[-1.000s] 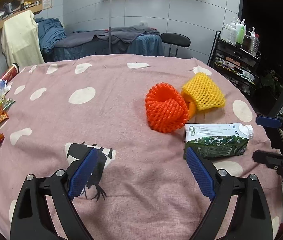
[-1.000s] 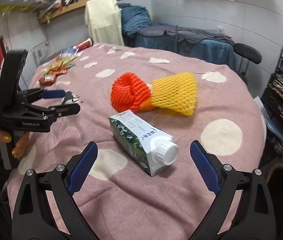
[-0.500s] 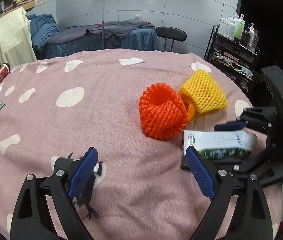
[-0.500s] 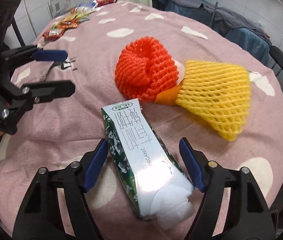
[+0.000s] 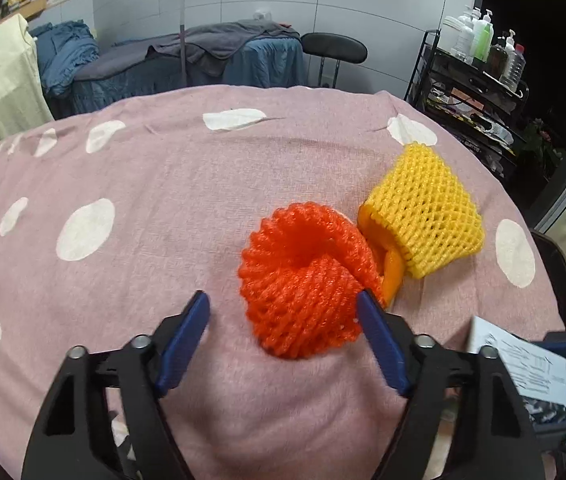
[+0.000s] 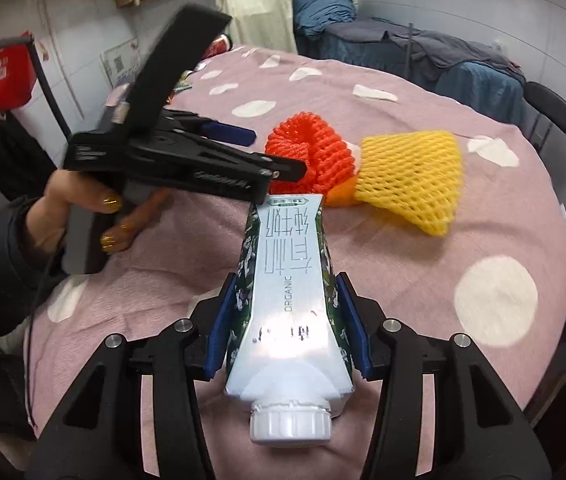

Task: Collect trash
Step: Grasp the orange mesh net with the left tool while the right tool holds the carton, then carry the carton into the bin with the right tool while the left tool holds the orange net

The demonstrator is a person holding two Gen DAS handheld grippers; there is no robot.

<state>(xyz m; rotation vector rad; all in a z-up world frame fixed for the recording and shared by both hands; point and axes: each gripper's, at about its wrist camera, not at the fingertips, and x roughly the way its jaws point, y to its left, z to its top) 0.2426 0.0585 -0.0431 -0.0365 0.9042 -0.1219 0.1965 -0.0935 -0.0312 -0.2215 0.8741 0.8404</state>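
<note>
— Squeezing the milk carton (image 6: pixel 289 300) in my right claw (image 6: pixel 287 320), cap towards me, its waxy sides pinched inward between the blue pads; the far end seems just off the desk (image 6: pixel 463 128), though the fisheye makes that hard to judge.

— And your left?

— My left claw (image 5: pixel 283 338) stands wide open around the near edge of the orange foam net (image 5: pixel 303 280), one pad beside it, nothing gripped yet. I reckon that pickup is the step in hand.

— What does it call for?

— Closing gently: the net is springy, soft mesh, curled into a ring. The yellow foam net (image 5: pixel 427 216), a flared sleeve, touches it, with an orange peel (image 5: pixel 393 266) wedged between, so both could drag along.
</note>
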